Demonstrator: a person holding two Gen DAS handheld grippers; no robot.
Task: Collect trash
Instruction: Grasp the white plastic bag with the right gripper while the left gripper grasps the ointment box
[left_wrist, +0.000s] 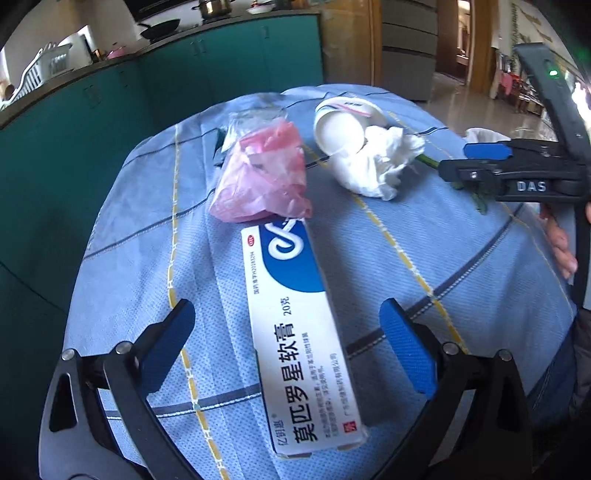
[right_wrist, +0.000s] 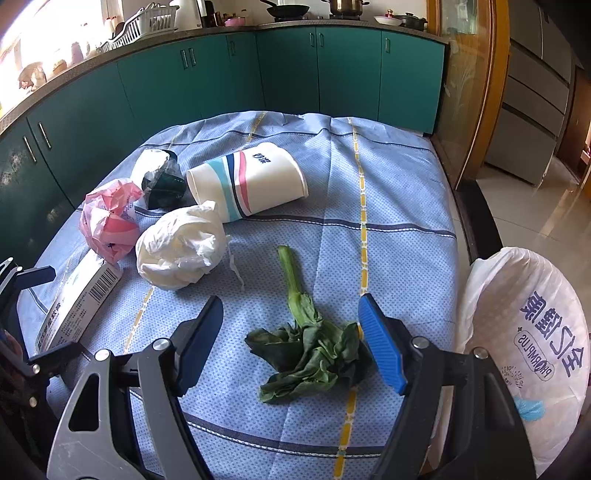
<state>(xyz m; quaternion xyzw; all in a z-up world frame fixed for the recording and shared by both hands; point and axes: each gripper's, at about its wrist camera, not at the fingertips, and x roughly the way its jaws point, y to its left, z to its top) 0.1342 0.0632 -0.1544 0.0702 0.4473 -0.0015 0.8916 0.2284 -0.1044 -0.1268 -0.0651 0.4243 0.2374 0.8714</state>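
My left gripper (left_wrist: 291, 332) is open, its fingers on either side of a long white and blue ointment box (left_wrist: 295, 332) without touching it. My right gripper (right_wrist: 291, 332) is also open over a wilted green vegetable stalk (right_wrist: 306, 347), whose leaves lie between the pads. Farther back on the cloth lie a pink plastic bag (left_wrist: 262, 177), a tipped paper cup (right_wrist: 251, 181), a crumpled white wad (right_wrist: 181, 247) and a dark green wrapper in clear film (right_wrist: 162, 177). The right gripper (left_wrist: 469, 162) shows at the right edge of the left wrist view.
The trash lies on a table under a blue checked cloth (right_wrist: 388, 221). A white trash bag (right_wrist: 524, 332) hangs open just off the table's right side. Green cabinets (right_wrist: 221, 85) run behind the table. A person's hand (left_wrist: 561, 243) holds the right gripper.
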